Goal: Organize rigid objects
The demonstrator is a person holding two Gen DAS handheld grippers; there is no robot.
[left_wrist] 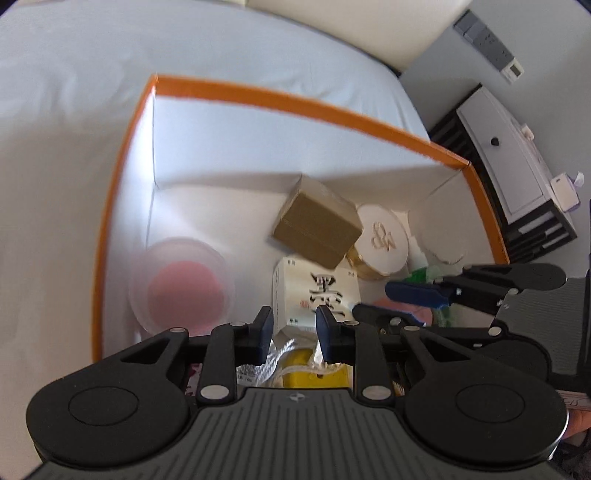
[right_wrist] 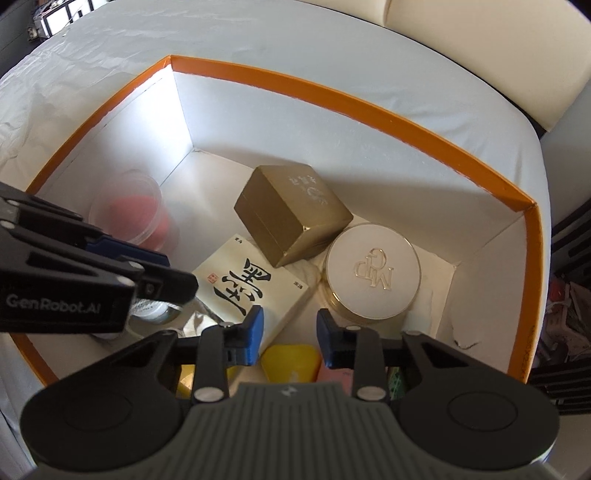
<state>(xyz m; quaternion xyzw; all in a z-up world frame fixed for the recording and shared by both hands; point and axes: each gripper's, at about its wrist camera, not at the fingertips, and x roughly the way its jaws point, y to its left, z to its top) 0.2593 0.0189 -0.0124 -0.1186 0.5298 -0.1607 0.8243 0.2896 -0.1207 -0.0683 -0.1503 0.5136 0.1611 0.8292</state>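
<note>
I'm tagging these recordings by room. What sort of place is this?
Most likely a bedroom. The orange-rimmed box sits on what looks like a bed with a pale sheet, a cream padded headboard stands behind it, and a bedside cabinet shows in the left wrist view.

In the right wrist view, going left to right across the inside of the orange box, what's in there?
Clear cup with something pink inside → cream box with black calligraphy → gold box → round white-lidded jar, all within the orange box.
</note>
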